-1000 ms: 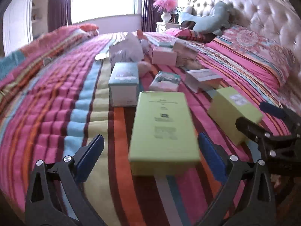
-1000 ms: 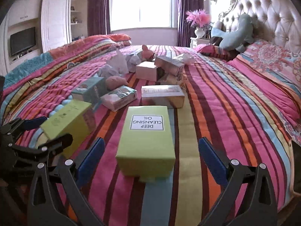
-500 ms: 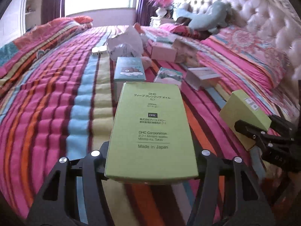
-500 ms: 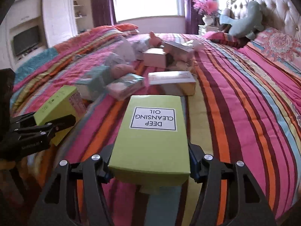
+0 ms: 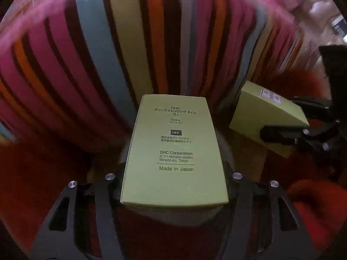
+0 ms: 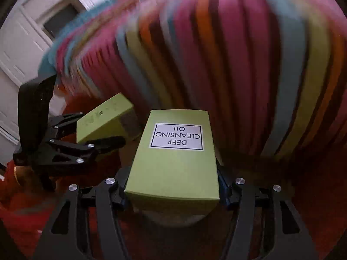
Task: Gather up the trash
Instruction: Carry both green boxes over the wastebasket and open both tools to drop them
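Observation:
My left gripper (image 5: pixel 174 186) is shut on a long green DHC box (image 5: pixel 173 149) with Japanese print, held off the bed. My right gripper (image 6: pixel 172 189) is shut on a shorter green box labelled "DEEP CLEANSING OIL" (image 6: pixel 175 158). Each view shows the other gripper with its box: the right gripper's box (image 5: pixel 266 112) at the right of the left wrist view, the left gripper's box (image 6: pixel 104 119) at the left of the right wrist view. Both boxes hang in front of the side of the bed.
The striped pink, orange and blue bedspread (image 5: pixel 130 43) drapes down the bed's side and fills both views, blurred. Red floor covering (image 5: pixel 314 205) lies below. A white cabinet (image 6: pixel 32 32) stands at the left of the right wrist view.
Both grippers closed on their green boxes, lifted them off the bed and swung down and back. The views now face the bed's side instead of its top.

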Demonstrator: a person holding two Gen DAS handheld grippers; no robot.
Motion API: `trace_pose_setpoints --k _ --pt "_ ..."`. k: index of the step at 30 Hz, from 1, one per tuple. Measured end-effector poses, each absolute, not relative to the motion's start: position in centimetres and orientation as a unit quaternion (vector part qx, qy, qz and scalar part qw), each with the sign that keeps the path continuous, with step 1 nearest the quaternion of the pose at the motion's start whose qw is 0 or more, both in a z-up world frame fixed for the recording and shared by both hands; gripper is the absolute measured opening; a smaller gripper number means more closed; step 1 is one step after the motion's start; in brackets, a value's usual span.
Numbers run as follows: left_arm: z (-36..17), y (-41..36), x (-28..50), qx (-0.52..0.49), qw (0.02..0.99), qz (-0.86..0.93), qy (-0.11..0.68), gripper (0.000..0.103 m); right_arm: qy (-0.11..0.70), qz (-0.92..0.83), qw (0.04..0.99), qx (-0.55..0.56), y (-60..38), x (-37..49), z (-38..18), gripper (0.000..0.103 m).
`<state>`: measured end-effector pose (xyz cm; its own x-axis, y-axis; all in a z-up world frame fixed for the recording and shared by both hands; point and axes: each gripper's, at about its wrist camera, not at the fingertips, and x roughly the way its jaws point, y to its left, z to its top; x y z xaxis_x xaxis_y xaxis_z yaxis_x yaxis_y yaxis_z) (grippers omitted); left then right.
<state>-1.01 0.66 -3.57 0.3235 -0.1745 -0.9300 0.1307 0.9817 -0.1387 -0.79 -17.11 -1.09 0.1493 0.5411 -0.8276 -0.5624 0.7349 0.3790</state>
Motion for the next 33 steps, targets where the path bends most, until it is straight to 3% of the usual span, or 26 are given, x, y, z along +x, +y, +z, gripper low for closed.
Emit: trace_pose_setpoints --k 3,8,9,10,11,15,19,25,28,33 --pt "-6.9 0.4 -0.6 -0.029 0.788 -0.081 0.609 0.057 0.573 0.357 0.736 -0.043 -15.6 -1.4 -4.3 0.057" --pt "-7.8 0.3 -0.2 -0.047 0.776 -0.093 0.622 0.062 0.58 0.366 0.724 -0.069 -14.0 -1.4 -5.2 0.059" --pt "-8.0 0.3 -0.1 -0.046 0.775 -0.086 0.625 0.07 0.581 0.367 0.723 -0.071 -13.8 -1.3 -5.3 0.063" --pt "-8.1 0.5 -0.1 -0.043 0.774 -0.075 0.627 0.074 0.582 0.367 0.722 -0.073 -13.6 -1.4 -5.5 0.072" --pt "-8.3 0.7 -0.2 -0.039 0.774 -0.066 0.629 0.074 0.581 0.362 0.725 -0.076 -13.5 -1.5 -5.7 0.075" --pt "-8.7 1.1 -0.1 -0.047 0.769 -0.057 0.635 0.074 0.584 0.351 0.728 -0.074 -13.7 -1.3 -5.9 0.075" --pt "-9.2 1.0 -0.2 -0.042 0.771 -0.055 0.633 0.082 0.587 0.338 0.734 -0.055 -15.0 -0.8 -6.0 0.075" --pt "-9.1 0.8 -0.5 -0.028 0.769 -0.052 0.637 0.082 0.585 0.327 0.74 -0.053 -15.4 -0.6 -6.0 0.075" --pt "-7.4 1.0 -1.0 -0.027 0.792 -0.049 0.608 0.082 0.56 0.322 0.761 -0.06 -15.7 -1.0 -4.3 0.075" --pt "0.0 2.8 -1.0 -0.026 0.858 -0.033 0.512 0.082 0.477 0.31 0.822 -0.023 -18.8 0.0 2.0 0.075"
